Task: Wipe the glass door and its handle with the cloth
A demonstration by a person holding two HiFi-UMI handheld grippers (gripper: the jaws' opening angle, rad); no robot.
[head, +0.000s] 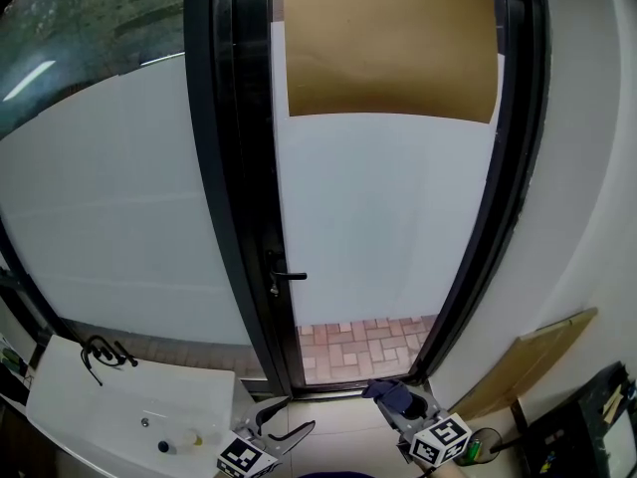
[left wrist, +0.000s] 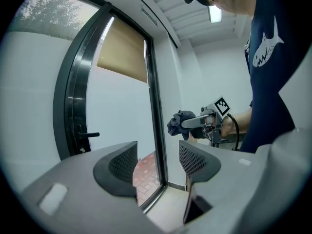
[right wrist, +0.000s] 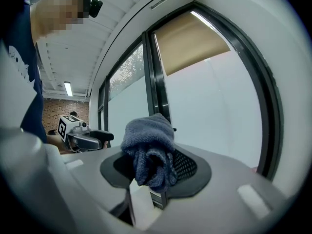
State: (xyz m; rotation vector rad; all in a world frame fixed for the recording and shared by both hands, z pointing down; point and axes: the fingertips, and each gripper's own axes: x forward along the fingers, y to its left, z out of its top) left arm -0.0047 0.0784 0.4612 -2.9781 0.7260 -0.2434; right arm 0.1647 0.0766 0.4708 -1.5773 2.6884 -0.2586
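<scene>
The glass door stands ahead in a black frame, frosted white, with a tan blind over its top. Its black lever handle sits on the left stile, also seen in the left gripper view as the handle. My right gripper is low, short of the door's bottom, shut on a dark blue cloth; the cloth shows bunched at its tip. My left gripper hangs open and holds nothing, its jaws apart in its own view.
A white sink counter with a black tap stands at lower left. Brick paving shows through the door's clear bottom strip. A cardboard sheet leans on the right wall. A person's dark shirt fills the left gripper view's right side.
</scene>
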